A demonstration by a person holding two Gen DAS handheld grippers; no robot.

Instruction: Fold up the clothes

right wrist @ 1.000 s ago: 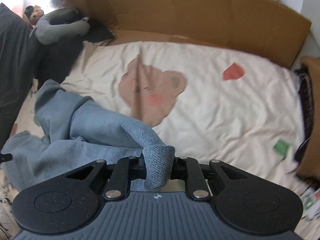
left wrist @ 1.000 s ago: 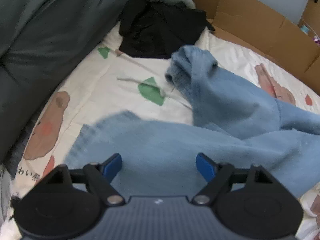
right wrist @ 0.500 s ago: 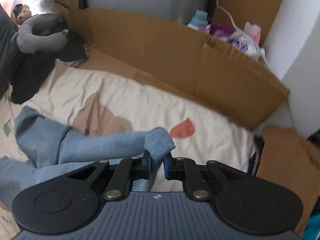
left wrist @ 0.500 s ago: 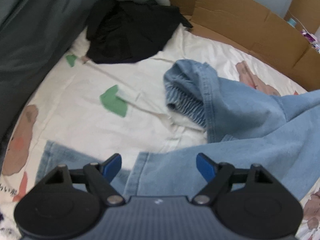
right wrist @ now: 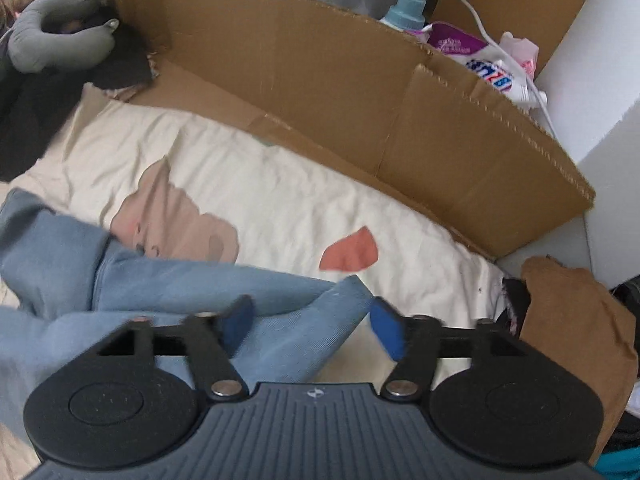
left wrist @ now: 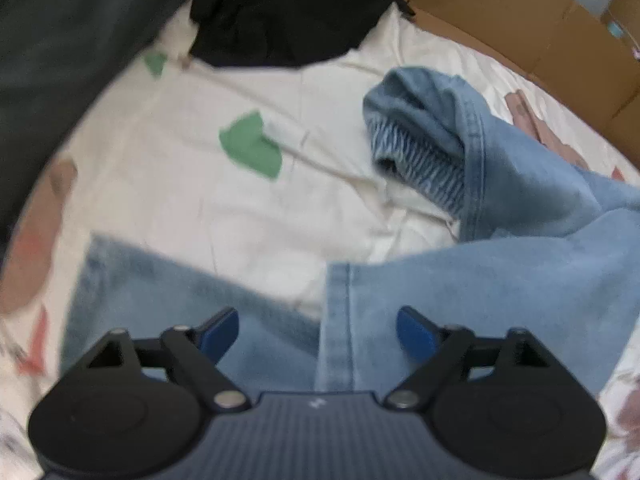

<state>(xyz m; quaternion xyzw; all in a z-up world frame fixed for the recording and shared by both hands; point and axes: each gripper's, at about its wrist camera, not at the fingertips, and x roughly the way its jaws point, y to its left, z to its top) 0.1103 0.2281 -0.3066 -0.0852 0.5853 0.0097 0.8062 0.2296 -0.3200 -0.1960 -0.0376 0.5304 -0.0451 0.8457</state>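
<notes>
Both the left gripper [left wrist: 318,332] and right gripper [right wrist: 310,324] hung wide open, holding nothing, over the blue jeans [left wrist: 500,288] sprawled across the printed bedsheet [left wrist: 240,208], beside a cardboard wall [right wrist: 320,80].

A lived-in bedroom at home: a cream bedsheet [right wrist: 280,184] printed with cartoon bears covers a bed, cardboard panels [right wrist: 360,92] wall it off at twelve o'clock, and a detergent bottle [right wrist: 406,10] stands behind them.
</notes>
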